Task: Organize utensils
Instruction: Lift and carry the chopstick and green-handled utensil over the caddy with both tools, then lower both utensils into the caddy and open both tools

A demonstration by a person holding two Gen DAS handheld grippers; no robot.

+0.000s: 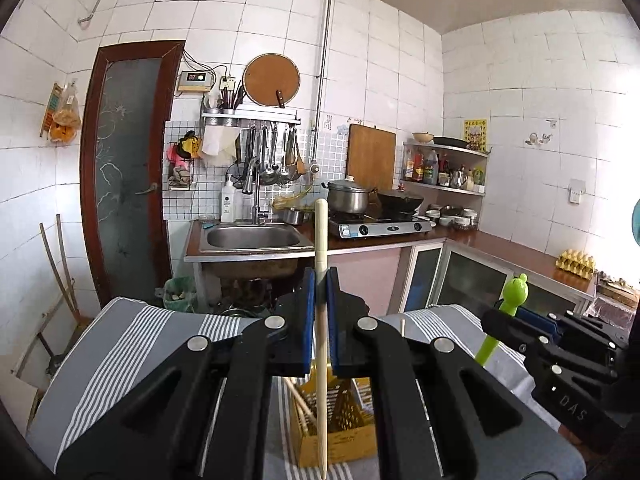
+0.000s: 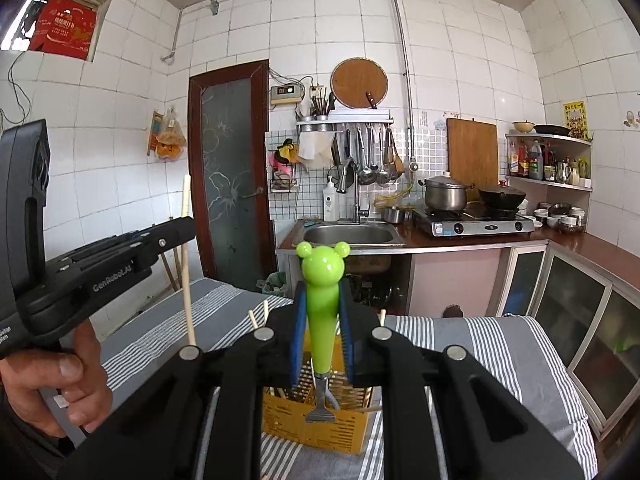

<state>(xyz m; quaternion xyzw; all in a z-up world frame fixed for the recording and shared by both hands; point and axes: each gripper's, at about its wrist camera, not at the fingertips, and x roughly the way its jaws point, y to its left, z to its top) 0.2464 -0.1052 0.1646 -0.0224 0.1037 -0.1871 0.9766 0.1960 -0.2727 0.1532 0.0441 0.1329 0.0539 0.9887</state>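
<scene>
My left gripper [image 1: 320, 292] is shut on a pale chopstick [image 1: 321, 240] that stands upright; its lower end hangs over a yellow slotted utensil basket [image 1: 340, 440]. Several more chopsticks [image 1: 301, 402] lean inside the basket. My right gripper [image 2: 322, 320] is shut on the green bear-headed handle of a peeler [image 2: 322, 280], whose metal blade [image 2: 320, 410] hangs above the yellow basket [image 2: 316, 428]. In the right wrist view the left gripper [image 2: 176, 232] appears at the left with its chopstick [image 2: 186, 264], held by a person's hand [image 2: 52, 380]. In the left wrist view the peeler [image 1: 506, 312] shows at the right.
The basket sits on a table covered with a grey striped cloth [image 1: 132, 340]. Beyond it are a steel sink [image 1: 252, 238], a gas stove [image 1: 378, 226] with a pot [image 1: 348, 196] and wok, a glazed door [image 1: 124, 168], and a counter with an egg tray [image 1: 576, 264].
</scene>
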